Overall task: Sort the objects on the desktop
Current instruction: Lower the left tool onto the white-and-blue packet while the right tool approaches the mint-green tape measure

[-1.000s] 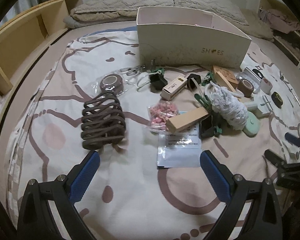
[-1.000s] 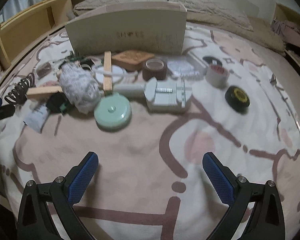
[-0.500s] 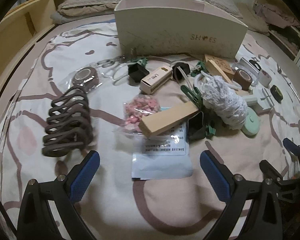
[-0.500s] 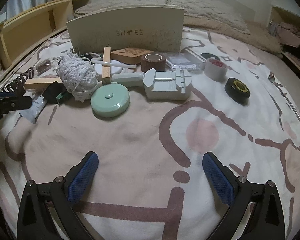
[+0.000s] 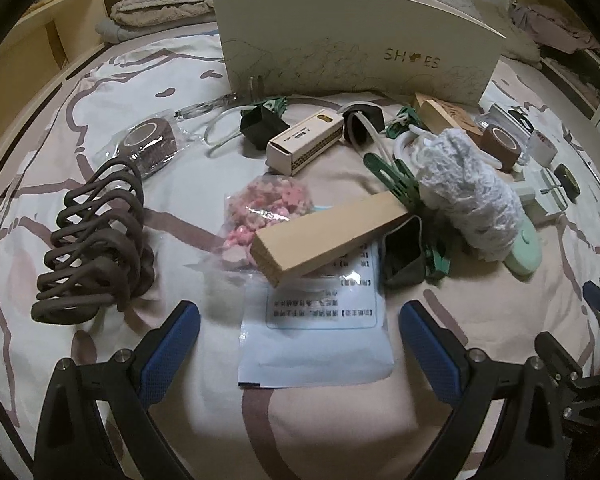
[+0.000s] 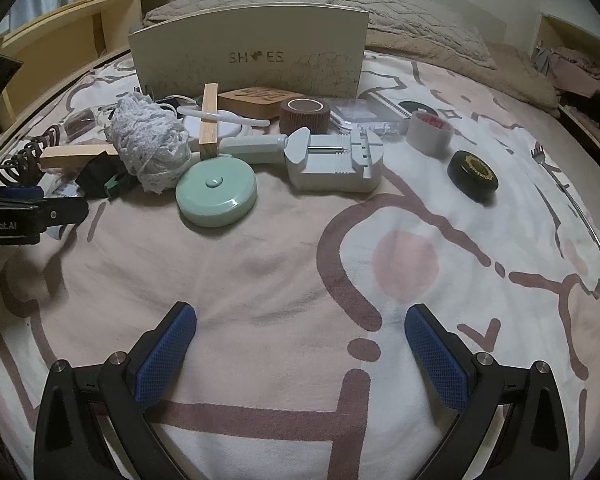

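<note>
Many small objects lie on a patterned bedsheet before a cream shoe box (image 5: pixel 356 52), which also shows in the right wrist view (image 6: pixel 252 56). My left gripper (image 5: pixel 299 344) is open and empty just above a blue-white packet (image 5: pixel 316 332), with a tan cardboard box (image 5: pixel 328 236) and a bag of pink pieces (image 5: pixel 264 212) beyond. My right gripper (image 6: pixel 300 344) is open and empty over bare sheet, well short of a mint round tape measure (image 6: pixel 216 192) and a grey watch tool (image 6: pixel 332 160).
A dark wire rack (image 5: pixel 96 240) lies left. A white yarn ball (image 5: pixel 468 196), brown tape rolls (image 6: pixel 305 114), a black puck (image 6: pixel 473 176) and a white tape roll (image 6: pixel 430 130) lie around. Wooden shelving (image 6: pixel 60 40) stands left and pillows (image 6: pixel 412 20) lie behind.
My left gripper has moved forward and right toward the packet and tan box. My right gripper has edged closer to the objects. Both stay open.
</note>
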A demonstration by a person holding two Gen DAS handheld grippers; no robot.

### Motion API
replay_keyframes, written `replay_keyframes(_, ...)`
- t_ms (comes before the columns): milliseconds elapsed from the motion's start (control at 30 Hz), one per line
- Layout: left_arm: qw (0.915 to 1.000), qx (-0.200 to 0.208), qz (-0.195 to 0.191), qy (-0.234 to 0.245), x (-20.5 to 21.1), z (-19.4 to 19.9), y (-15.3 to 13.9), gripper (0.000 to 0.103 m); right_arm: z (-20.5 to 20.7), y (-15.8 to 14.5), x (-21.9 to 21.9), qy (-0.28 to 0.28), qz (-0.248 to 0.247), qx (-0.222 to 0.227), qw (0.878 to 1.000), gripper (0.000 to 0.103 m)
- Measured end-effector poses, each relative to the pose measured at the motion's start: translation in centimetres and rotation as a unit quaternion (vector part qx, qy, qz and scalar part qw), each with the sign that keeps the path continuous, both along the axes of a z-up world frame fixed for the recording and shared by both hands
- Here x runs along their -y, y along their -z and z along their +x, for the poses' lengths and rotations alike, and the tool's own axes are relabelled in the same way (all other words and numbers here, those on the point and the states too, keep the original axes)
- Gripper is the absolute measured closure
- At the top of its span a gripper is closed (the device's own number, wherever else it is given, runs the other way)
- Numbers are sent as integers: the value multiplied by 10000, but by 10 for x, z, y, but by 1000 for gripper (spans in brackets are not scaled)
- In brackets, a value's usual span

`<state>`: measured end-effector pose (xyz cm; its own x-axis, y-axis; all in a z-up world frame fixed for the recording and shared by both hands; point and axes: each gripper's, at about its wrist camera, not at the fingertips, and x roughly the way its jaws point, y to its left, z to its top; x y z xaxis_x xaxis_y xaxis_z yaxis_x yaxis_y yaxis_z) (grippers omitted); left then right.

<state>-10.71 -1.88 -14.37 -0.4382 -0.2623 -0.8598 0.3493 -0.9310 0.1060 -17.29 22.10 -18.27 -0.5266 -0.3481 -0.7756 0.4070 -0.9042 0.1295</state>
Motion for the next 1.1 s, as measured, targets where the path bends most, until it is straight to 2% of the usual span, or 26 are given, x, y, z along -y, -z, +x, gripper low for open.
replay_keyframes(200, 9999, -44, 109, -25, 3, 2, 4, 1, -6, -4, -1, 1, -45, 300, 9995, 0)
replay_keyframes(300, 9999, -76, 118, -62, 3, 3, 5, 1, -9, -11, 0, -31, -233, 463, 9987, 0)
replay_keyframes(567, 9998, -109, 134, -37, -2, 6, 3, 3, -15, -32, 14, -217, -412, 125, 9988, 0)
replay_keyframes(667, 9998, -135, 142, -43, -2, 7, 1, 11, -22, -37, 16, -181, -459, 40, 9988, 1)
replay_keyframes(700, 9998, -122, 136, -49, -2, 8, 0, 13, -25, -38, 16, -179, -468, 33, 9987, 3)
replay_keyframes(767, 9997, -135, 185, -63, -1, 9, -3, 24, -30, -38, 19, -194, -478, 49, 9987, 13)
replay_keyframes(867, 9993, -169, 316, -90, 1, 9, -6, 34, -36, -35, 22, -217, -463, 117, 9986, 15)
replay_keyframes(967, 9992, -174, 339, -80, 0, 10, -8, 37, -38, -32, 27, -283, -427, 155, 9986, 16)
replay_keyframes(1100, 9994, -153, 302, -73, -3, 12, -9, 39, -39, -29, 34, -390, -347, 216, 9984, 28)
